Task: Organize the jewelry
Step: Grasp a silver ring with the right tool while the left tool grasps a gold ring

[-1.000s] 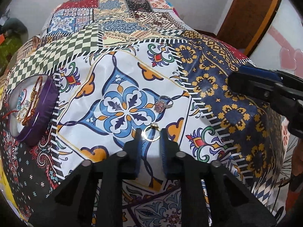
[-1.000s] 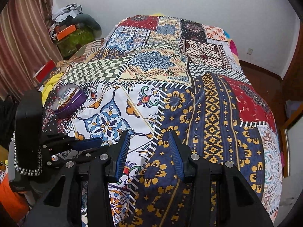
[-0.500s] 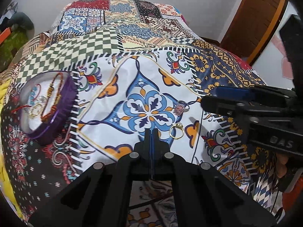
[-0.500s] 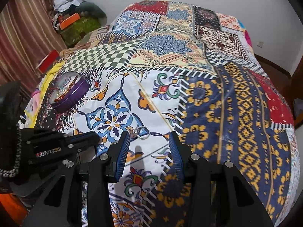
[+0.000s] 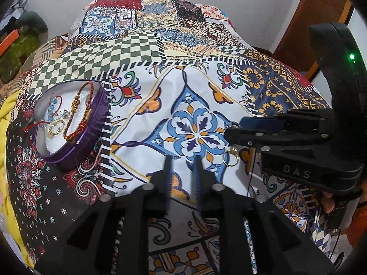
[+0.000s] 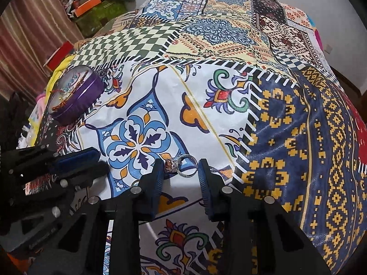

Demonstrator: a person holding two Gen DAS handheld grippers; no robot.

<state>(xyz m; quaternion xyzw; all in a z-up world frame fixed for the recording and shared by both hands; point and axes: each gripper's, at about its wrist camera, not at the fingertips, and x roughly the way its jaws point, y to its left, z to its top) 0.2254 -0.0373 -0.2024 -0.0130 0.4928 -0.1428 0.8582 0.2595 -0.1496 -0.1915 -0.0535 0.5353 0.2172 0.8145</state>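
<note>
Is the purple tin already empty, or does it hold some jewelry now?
Not empty. The purple tin has no lid on, and on its white lining lie a red-and-gold beaded bracelet, a blue bead string and gold rings.

In the left wrist view, the right gripper (image 5: 231, 130) covers nearly all of the silver ring (image 5: 233, 124), leaving only a sliver at its tip. The small pieces in the purple tin (image 5: 91, 135) — a tangle around the gold ring (image 5: 55, 127) — are too small to sort apart. A hand (image 5: 330, 204) shows only as a sliver behind the gripper body at the right edge. In the right wrist view, the left gripper (image 6: 91, 160) is cut off by the left edge, the tin's contents blur together, and the clutter (image 6: 91, 2) by the curtain (image 6: 29, 34) is indistinct.
</note>
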